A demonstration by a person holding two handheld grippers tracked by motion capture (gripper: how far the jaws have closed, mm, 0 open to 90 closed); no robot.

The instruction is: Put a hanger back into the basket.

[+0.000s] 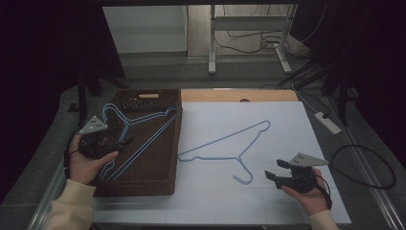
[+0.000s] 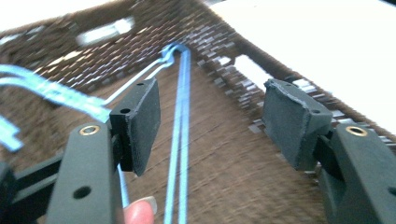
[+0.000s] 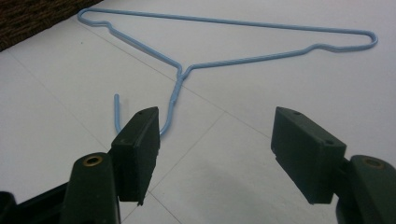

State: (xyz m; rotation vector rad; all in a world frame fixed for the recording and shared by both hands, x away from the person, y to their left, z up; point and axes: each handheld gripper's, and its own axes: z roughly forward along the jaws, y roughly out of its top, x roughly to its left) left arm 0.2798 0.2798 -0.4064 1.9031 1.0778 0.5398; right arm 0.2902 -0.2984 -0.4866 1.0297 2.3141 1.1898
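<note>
Looked light, springy and slippery, that blue wire hanger [image 1: 230,146]; best pinched at the neck. Both grippers gaped wide, held nothing

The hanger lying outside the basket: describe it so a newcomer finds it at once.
Start at the white table top, just right of the brown woven basket. A blue wire hanger lies flat there, its hook toward the right gripper. Unlike the other blue hangers, it lies alone on bare white rather than stacked in the basket.

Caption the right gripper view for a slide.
Open right gripper faces a blue wire hanger lying on the white table.
</note>
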